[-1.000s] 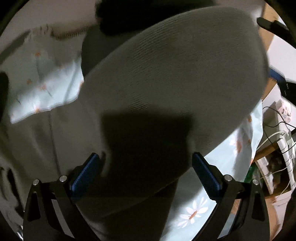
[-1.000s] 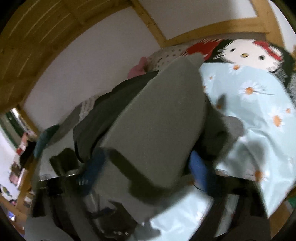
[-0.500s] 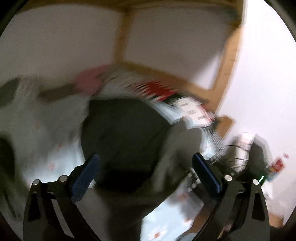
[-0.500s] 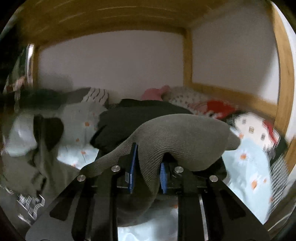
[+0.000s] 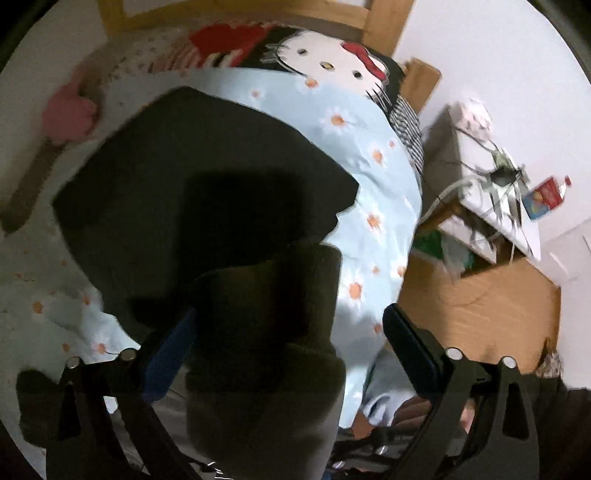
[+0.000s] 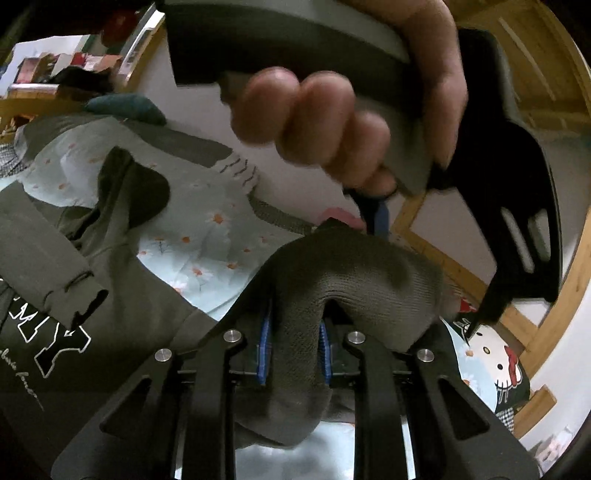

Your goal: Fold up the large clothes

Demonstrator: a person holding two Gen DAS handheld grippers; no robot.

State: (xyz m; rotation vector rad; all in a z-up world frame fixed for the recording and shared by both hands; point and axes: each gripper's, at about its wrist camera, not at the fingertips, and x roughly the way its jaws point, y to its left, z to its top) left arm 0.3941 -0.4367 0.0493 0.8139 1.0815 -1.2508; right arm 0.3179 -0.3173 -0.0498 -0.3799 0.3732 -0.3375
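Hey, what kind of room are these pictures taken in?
Most likely a bedroom: a bed with a daisy-print sheet, a cartoon-cat pillow, and a wooden bed frame around it.

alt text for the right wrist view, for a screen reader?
The right gripper is shut on a bunched fold of grey-green knit garment above a daisy-print bedsheet. Close above, a hand grips the other gripper's handle; a green printed sweatshirt lies at left.
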